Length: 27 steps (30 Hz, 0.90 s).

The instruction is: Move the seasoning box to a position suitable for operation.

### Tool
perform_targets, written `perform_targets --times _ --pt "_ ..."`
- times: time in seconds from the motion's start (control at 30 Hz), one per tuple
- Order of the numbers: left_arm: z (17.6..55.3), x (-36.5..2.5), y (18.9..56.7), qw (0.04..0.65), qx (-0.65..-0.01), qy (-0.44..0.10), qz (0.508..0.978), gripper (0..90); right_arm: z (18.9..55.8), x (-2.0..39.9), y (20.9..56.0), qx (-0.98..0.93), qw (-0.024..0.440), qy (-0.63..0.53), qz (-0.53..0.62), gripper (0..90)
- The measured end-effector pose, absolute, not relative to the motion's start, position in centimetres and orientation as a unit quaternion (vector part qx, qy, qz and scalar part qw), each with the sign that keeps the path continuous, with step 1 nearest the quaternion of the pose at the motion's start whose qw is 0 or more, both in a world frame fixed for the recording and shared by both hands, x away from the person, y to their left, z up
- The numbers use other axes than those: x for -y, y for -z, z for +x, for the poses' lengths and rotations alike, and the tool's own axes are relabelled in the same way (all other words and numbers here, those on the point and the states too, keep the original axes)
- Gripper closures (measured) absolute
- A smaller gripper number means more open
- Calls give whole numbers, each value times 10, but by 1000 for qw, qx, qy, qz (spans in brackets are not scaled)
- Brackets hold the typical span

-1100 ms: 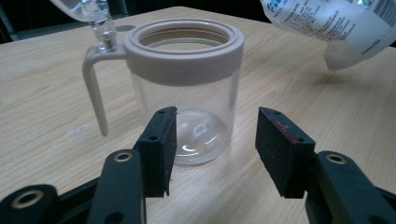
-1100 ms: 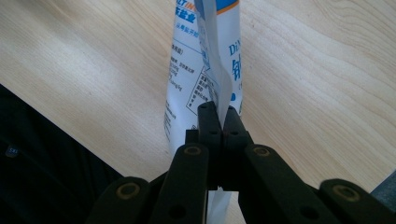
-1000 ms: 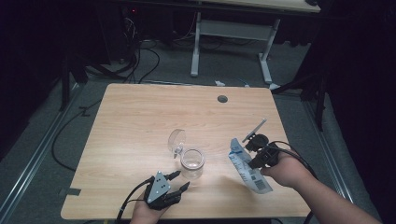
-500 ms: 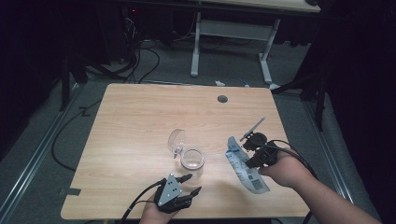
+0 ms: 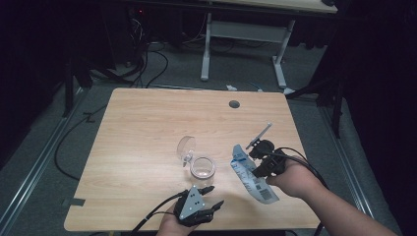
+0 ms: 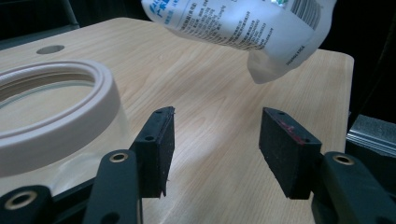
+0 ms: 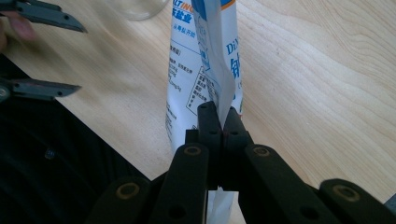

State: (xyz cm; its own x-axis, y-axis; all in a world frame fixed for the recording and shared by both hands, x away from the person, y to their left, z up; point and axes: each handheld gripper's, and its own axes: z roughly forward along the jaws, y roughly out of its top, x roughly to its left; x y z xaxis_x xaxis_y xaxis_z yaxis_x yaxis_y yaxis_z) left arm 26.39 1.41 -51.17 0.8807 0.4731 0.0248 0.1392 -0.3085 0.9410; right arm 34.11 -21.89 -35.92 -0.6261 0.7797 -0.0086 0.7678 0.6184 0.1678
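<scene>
A white and blue printed pouch [image 5: 251,179] hangs tilted over the table's front right, and my right gripper [image 5: 252,158] is shut on its upper edge. In the right gripper view the jaws [image 7: 219,116] pinch the folded edge of the pouch [image 7: 196,56]. A clear glass jar [image 5: 202,168] stands mid-table, its hinged lid [image 5: 187,146] swung open behind it. My left gripper [image 5: 216,195] sits at the front edge, just in front of the jar, open with nothing between its pads [image 6: 215,140]. Its view shows the jar's pale rim [image 6: 60,107] at left and the pouch [image 6: 233,23] above.
The wooden table [image 5: 147,128] has a round cable hole [image 5: 234,104] near its far edge. Beyond it stand the white legs of another desk [image 5: 206,49], with cables on the dark floor [image 5: 147,64]. My left gripper is close to the table's front edge.
My left gripper has slid right along the front edge, closer to the jar and pouch. The right gripper and the pouch have barely moved.
</scene>
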Motion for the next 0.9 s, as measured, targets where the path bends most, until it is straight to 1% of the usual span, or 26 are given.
perform_targets --times 0.4,0.63,0.67,0.73,0.9 --pt "264 -2 511 558 -187 -137 797 440 338 207 352 -900 39 -79 428 900" --pt "262 6 512 559 -179 -139 798 437 337 200 346 -903 42 -81 420 900" --pt "262 7 512 560 -178 -140 797 434 335 196 344 -897 37 -77 434 900" --pt "262 10 512 560 -175 -142 797 430 336 195 344 -905 43 -83 416 900" --pt "262 17 515 561 -178 -138 797 424 334 189 340 -906 41 -87 412 900"
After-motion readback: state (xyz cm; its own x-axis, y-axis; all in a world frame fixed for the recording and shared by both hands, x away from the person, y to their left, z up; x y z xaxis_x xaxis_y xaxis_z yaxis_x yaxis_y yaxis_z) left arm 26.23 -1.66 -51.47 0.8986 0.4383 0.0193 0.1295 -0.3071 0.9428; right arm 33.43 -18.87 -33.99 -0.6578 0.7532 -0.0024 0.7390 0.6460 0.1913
